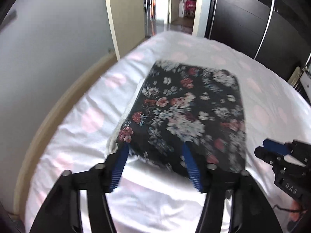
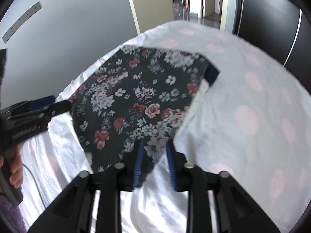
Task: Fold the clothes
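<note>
Here the flowery cloth (image 1: pixel 186 114) is seen lying on the white dotted bed (image 1: pixel 81 132), just ahead of the left claw (image 1: pixel 155 149), whose blue fingers (image 1: pixel 120 161) are spread apart around its near edge with nothing pinched. In the right claw's (image 2: pixel 154 145) own view, the cloth's near corner is tucked between the narrow fingers, but whether it is squeezed cannot be told. The cloth looks already folded into a smaller shape, and more folding seems to be left.
</note>
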